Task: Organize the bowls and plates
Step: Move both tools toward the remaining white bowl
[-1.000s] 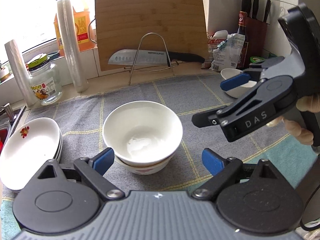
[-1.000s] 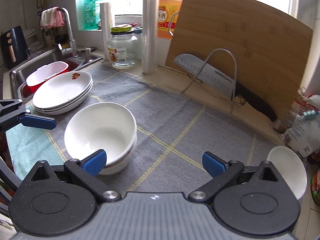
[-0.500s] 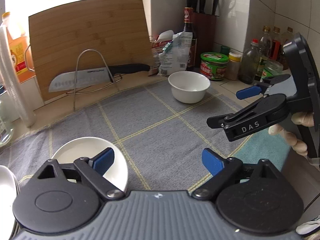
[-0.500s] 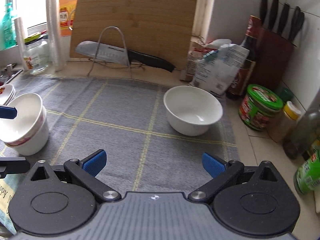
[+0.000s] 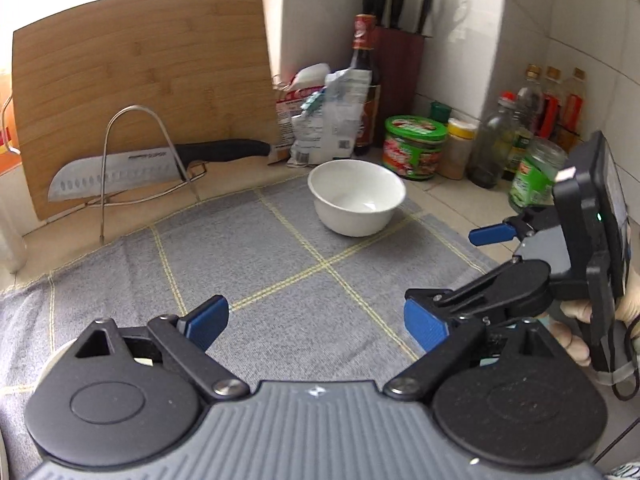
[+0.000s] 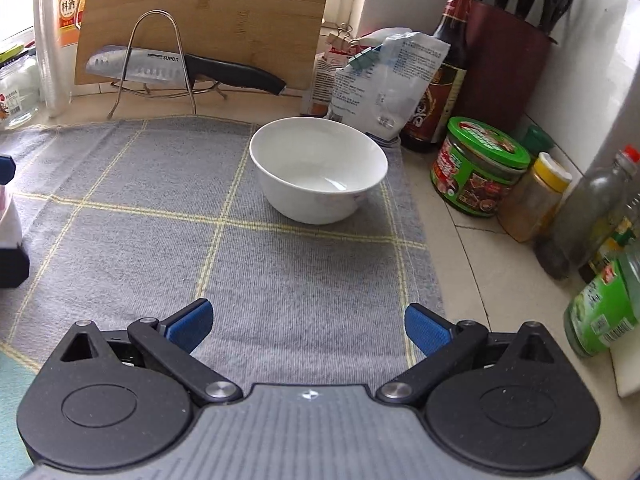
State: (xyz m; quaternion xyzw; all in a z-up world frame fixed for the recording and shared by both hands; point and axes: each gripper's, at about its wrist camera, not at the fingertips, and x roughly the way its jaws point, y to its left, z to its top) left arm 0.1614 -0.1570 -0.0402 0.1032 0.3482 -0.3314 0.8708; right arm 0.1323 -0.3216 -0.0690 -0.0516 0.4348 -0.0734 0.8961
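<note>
1. A grey cloth mat with thin yellow grid lines covers most of a pale tiled counter; white wall tiles close off the corner behind.
2. The white bowl sits upright on the mat's far right part, near its edge, apart from everything else (it looks empty).
3. Behind the mat a bamboo cutting board leans against the wall, with a wire rack in front of it carrying a black-handled knife.
4. The right corner is crowded: clipped bags, a dark sauce bottle, a knife block, a green-lidded jar, a yellow-capped spice jar and more bottles.
5. The left gripper is spread wide over bare mat, nothing between its blue pads.
6. The right gripper is likewise spread and empty, aimed toward the bowl; from the left wrist it shows at the right edge, held by a hand.
</note>
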